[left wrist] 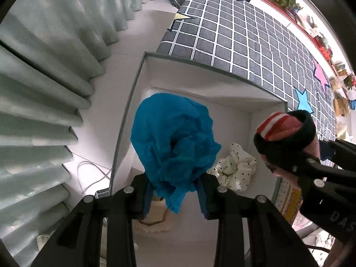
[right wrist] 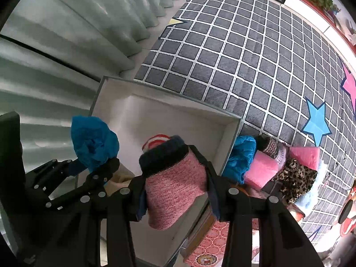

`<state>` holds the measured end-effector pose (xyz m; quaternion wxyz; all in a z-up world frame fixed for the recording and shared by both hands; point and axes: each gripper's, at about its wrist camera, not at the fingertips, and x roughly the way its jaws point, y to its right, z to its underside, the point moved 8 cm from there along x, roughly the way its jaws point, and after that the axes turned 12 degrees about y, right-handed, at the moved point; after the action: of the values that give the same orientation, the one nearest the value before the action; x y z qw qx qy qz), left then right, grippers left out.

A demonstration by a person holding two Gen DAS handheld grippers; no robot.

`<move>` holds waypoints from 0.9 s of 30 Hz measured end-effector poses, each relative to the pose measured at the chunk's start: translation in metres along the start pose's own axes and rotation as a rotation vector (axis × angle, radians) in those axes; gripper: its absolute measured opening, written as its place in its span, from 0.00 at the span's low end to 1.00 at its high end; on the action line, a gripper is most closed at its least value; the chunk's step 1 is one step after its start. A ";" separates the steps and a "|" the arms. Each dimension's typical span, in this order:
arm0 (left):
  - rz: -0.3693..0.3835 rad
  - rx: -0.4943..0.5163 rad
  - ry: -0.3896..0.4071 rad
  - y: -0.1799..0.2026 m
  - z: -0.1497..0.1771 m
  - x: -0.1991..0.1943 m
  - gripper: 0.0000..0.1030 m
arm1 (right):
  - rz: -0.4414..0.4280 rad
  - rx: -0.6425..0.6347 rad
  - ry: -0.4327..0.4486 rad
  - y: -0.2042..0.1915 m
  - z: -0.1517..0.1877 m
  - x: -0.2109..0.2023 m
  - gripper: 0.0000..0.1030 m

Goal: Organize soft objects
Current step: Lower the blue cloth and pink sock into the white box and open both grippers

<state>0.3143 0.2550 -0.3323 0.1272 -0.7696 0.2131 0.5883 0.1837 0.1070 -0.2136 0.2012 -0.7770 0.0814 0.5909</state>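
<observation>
A crumpled blue cloth (left wrist: 171,138) hangs between the fingers of my left gripper (left wrist: 175,191), which is shut on it and points down over the open white box (left wrist: 200,77). My right gripper (right wrist: 175,178) is shut on a rolled pink knit bundle (right wrist: 175,184) with a dark cuff and red-and-white stripes, held above the box's (right wrist: 155,102) right half. In the right wrist view the left gripper (right wrist: 95,166) and its blue cloth (right wrist: 93,140) are at the left. The left wrist view has the right gripper's bundle (left wrist: 284,129) at the right. A white dotted cloth (left wrist: 235,169) lies inside the box.
A grey checked mat (right wrist: 244,55) with coloured stars lies behind the box. Pale curtains (left wrist: 44,89) hang at the left, with a white cable (left wrist: 93,173) on the floor. A pile of soft items (right wrist: 267,166) sits right of the box: blue, pink, leopard print.
</observation>
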 end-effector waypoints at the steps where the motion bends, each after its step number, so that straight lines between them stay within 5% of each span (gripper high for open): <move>1: -0.001 0.003 -0.003 0.000 0.001 0.001 0.36 | -0.001 0.001 -0.003 0.001 0.000 0.001 0.44; 21: -0.007 0.019 -0.017 0.006 0.002 0.007 0.37 | 0.000 0.029 -0.023 0.005 0.003 0.011 0.44; 24: -0.001 0.020 -0.022 0.007 0.002 0.008 0.45 | -0.009 0.030 -0.029 0.003 0.004 0.013 0.44; 27: -0.025 0.026 -0.013 0.006 0.001 0.008 0.65 | -0.012 0.024 -0.032 0.001 0.004 0.015 0.45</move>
<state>0.3122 0.2488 -0.3398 0.1459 -0.7666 0.2102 0.5889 0.1838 0.1095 -0.2288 0.2152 -0.7655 0.0807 0.6010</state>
